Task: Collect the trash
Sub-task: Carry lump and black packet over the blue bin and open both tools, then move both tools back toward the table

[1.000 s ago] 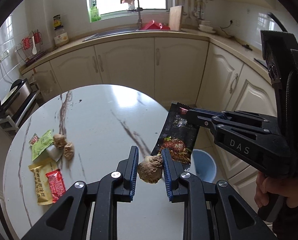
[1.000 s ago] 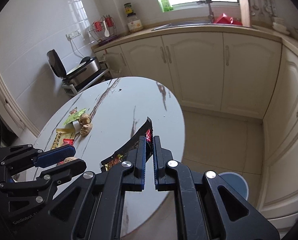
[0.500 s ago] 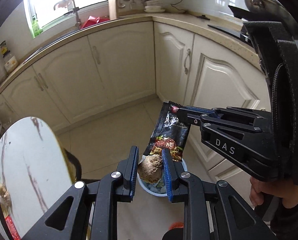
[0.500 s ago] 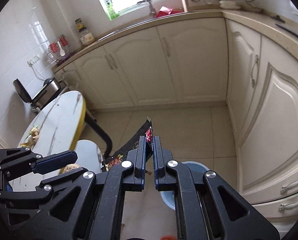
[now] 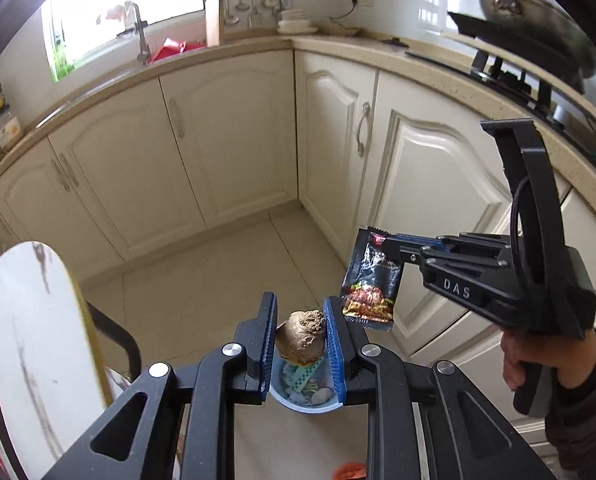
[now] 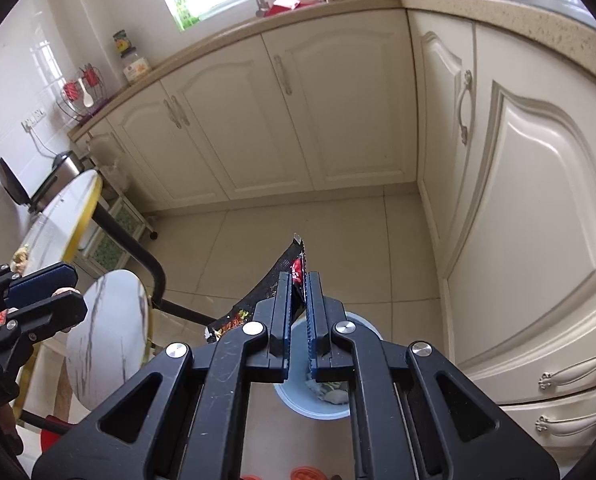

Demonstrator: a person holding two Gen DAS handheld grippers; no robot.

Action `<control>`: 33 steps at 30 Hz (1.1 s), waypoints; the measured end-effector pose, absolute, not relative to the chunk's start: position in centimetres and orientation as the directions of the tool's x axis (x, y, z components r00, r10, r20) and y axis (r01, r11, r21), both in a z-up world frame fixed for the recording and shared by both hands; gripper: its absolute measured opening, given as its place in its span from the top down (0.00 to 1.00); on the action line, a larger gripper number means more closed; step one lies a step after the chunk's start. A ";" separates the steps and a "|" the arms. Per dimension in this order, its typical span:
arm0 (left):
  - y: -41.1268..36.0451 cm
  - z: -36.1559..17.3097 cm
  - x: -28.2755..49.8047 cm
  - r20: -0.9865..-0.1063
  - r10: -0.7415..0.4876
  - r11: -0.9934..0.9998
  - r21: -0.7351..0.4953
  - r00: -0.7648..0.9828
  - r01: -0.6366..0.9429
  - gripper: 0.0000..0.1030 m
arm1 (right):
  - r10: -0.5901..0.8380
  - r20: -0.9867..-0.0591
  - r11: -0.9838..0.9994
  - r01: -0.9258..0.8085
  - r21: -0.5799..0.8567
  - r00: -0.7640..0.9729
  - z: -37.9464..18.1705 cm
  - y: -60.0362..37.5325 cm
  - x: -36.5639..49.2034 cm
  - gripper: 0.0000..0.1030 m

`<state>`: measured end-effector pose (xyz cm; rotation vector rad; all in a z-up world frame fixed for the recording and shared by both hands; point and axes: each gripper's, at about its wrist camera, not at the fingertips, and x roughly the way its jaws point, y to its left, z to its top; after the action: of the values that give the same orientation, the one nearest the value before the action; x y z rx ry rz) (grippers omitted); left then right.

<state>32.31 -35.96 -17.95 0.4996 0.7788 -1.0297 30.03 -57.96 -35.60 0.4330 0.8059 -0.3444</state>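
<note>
My left gripper [image 5: 300,310] is shut on a crumpled brown paper ball [image 5: 301,338], held right above a light blue trash bin [image 5: 303,394] on the floor with several scraps inside. My right gripper [image 6: 297,280] is shut on the top edge of a black snack wrapper [image 6: 266,292], which hangs down to the left over the same bin [image 6: 317,402]. In the left wrist view the right gripper [image 5: 385,242] comes in from the right with the wrapper [image 5: 371,282] dangling beside the paper ball. In the right wrist view the left gripper [image 6: 68,286] shows at the left edge.
Cream cabinets [image 5: 218,152] line the back and right. A round marble table [image 5: 22,340] with a yellow rim stands at the left, a smaller round surface [image 6: 106,328] lower beside it, both on a black curved stand [image 6: 154,276]. Something orange [image 5: 349,472] lies on the tiled floor.
Both grippers swung away from the marble table towards the cabinets and came down over the blue bin. The paper ball and the wrapper stayed gripped throughout.
</note>
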 end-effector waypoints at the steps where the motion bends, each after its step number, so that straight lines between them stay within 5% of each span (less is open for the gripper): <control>1: -36.8 -18.8 32.2 -0.783 -0.558 0.435 0.006 0.275 0.901 0.81 | -0.134 -0.760 0.856 0.460 0.234 0.636 -36.2 -58.0 29.8 0.93; 9: -42.7 -25.7 33.8 -0.850 -0.495 0.420 -0.055 0.178 0.906 0.77 | -0.145 -0.824 0.846 0.501 0.184 0.548 -41.2 -59.4 31.0 0.93; 13: -44.5 -27.9 35.6 -0.867 -0.465 0.449 -0.057 0.179 0.892 0.47 | -0.127 -0.851 0.828 0.526 0.192 0.510 -43.8 -60.2 31.8 0.91; 20: -44.2 -28.7 36.6 -0.881 -0.442 0.482 -0.075 0.168 0.873 0.47 | -0.085 -0.885 0.801 0.560 0.213 0.458 -46.2 -61.1 32.4 0.85; 23: -43.8 -27.7 36.7 -0.873 -0.449 0.495 -0.068 0.188 0.866 0.47 | -0.071 -0.876 0.790 0.563 0.242 0.476 -45.3 -60.9 31.8 0.61; 26: -42.0 -25.9 36.1 -0.857 -0.470 0.501 -0.063 0.210 0.863 0.47 | -0.087 -0.859 0.801 0.548 0.241 0.505 -43.4 -60.3 30.6 0.57; 28: -40.8 -24.1 35.1 -0.838 -0.493 0.501 -0.056 0.231 0.864 0.41 | -0.106 -0.838 0.806 0.540 0.243 0.535 -41.5 -59.6 29.5 0.43; 33: -35.3 -18.6 31.5 -0.757 -0.560 0.535 -0.022 0.336 0.844 0.32 | -0.159 -0.782 0.821 0.521 0.235 0.603 -35.9 -57.1 26.8 0.31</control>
<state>31.52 -35.34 -18.60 0.4132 0.7950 -0.9501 26.79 -57.09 -35.92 0.4738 0.8375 -0.4105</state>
